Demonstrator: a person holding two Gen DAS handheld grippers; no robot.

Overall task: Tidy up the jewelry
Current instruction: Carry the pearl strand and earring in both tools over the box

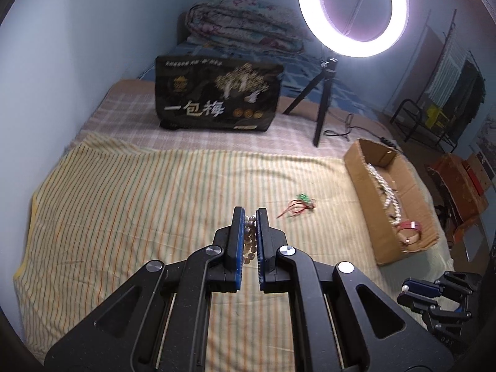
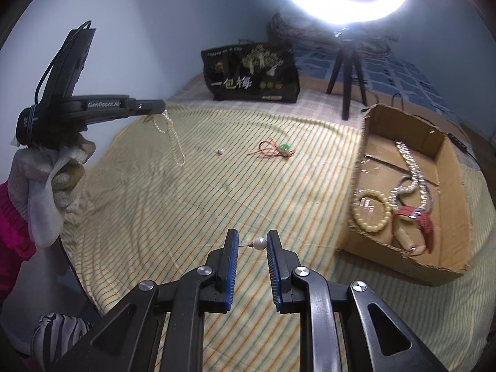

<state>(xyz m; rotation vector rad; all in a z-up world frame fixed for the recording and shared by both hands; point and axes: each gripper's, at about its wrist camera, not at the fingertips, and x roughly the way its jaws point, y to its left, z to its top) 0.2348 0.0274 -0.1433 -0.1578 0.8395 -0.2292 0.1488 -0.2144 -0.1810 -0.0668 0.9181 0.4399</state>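
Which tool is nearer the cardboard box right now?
Right. The right tool, holding a pearl earring, is just left of the cardboard box. The left tool, holding a bead strand, is farther left.

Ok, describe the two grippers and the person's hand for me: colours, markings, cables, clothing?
Both grippers, left gripper and right gripper, are black linkage frames with silver pivot screws and blue ribbed finger pads. The left one's side reads "GenRobot.AI", with a black cable looped at its rear. The left hand wears a whitish glove and a pink sleeve.

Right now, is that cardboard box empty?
No. The box already holds a cream bead bracelet, a sparkly chain and a red strap.
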